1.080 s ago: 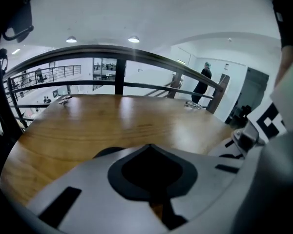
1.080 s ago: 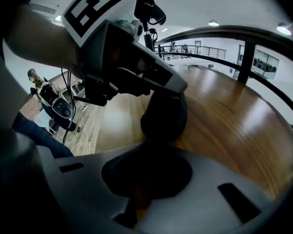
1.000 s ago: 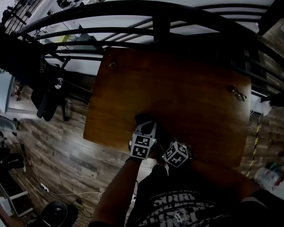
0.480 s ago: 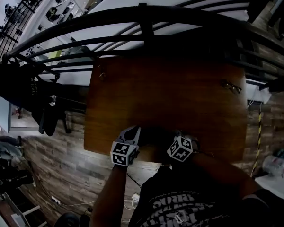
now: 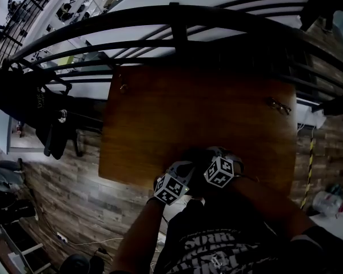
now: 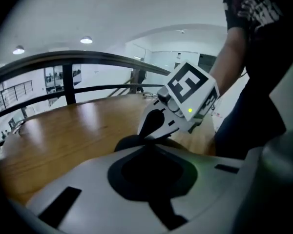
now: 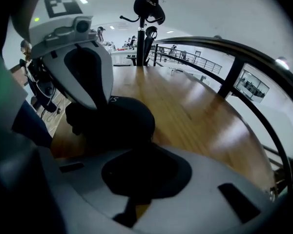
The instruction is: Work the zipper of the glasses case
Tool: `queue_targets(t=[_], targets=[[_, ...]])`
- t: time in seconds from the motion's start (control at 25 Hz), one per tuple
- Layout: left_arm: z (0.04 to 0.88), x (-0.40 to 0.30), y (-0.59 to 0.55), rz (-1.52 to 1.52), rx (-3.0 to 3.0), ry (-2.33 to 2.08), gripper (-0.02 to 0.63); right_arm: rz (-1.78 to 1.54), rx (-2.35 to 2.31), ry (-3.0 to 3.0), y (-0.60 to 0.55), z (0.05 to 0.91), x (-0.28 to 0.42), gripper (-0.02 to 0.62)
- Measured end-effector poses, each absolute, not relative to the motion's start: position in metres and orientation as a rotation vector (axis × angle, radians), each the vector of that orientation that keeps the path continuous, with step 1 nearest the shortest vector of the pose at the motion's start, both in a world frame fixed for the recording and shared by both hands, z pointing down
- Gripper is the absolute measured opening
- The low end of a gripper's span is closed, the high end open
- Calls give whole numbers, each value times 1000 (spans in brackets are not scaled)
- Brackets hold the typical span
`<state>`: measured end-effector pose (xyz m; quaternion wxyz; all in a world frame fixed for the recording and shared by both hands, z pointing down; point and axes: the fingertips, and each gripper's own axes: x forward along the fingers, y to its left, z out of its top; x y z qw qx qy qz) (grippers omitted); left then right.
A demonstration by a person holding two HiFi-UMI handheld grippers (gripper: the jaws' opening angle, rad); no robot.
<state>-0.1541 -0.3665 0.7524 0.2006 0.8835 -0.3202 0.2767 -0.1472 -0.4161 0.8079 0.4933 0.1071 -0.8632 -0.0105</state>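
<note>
My fingers: both pairs are pressed together. The tips of my left gripper meet the dark shell, and those of my right gripper come in at its other side. It is too dark there to tell whether either pair pinches a thin tab.
Table: smooth brown wood, bare over most of its top. I judge it slick enough for a light thing to skate on.
Glasses case: it lies at the table's near edge, about midway along it, under both grippers. It is a dark, rounded shell that looks semi-stiff and light. I expect it to give a little under pressure and to slide or tip if tugged without being pinned.
Spectacles: they lie loose by the table's far right corner, well apart from the case.
Zipper: I cannot make it out in any view.
Where to hold: one pair should pin the shell against the table, low on its side near the seam. The other should take only the pull tab and draw along the seam line rather than upward.
</note>
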Motion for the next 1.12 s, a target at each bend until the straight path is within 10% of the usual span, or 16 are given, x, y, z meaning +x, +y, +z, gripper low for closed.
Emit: queue_targets(t=[1.12], targets=[[754, -148, -369, 849, 2471, -978, 8, -169, 80, -2053, -431, 806, -145, 0]])
